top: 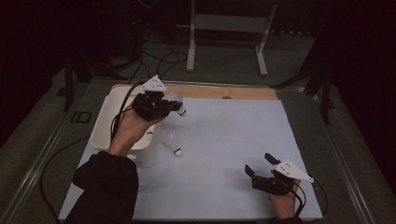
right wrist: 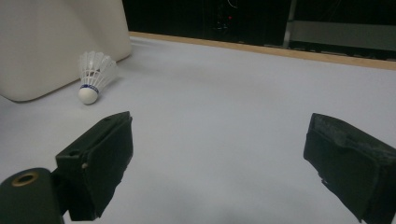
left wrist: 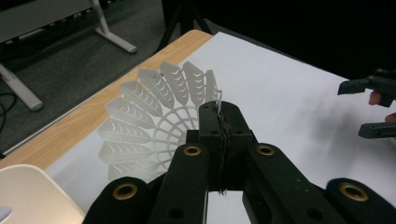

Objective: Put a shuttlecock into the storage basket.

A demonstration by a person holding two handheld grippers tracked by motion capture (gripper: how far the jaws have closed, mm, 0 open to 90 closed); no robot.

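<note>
Left gripper (left wrist: 219,122) clamped on shuttlecock (left wrist: 154,123) skirt edge: white plastic lattice, vanes fanned. Right gripper (right wrist: 219,158) jaws spread wide, nothing held, low over table (right wrist: 233,93).

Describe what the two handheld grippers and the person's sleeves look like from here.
Both the left gripper and the right gripper are black, two-jawed, each topped by a pale grey three-cornered plate. Brass-ringed holes dot the linkage arms. Black cables trail back from each. A dark sleeve covers the left forearm.
</note>
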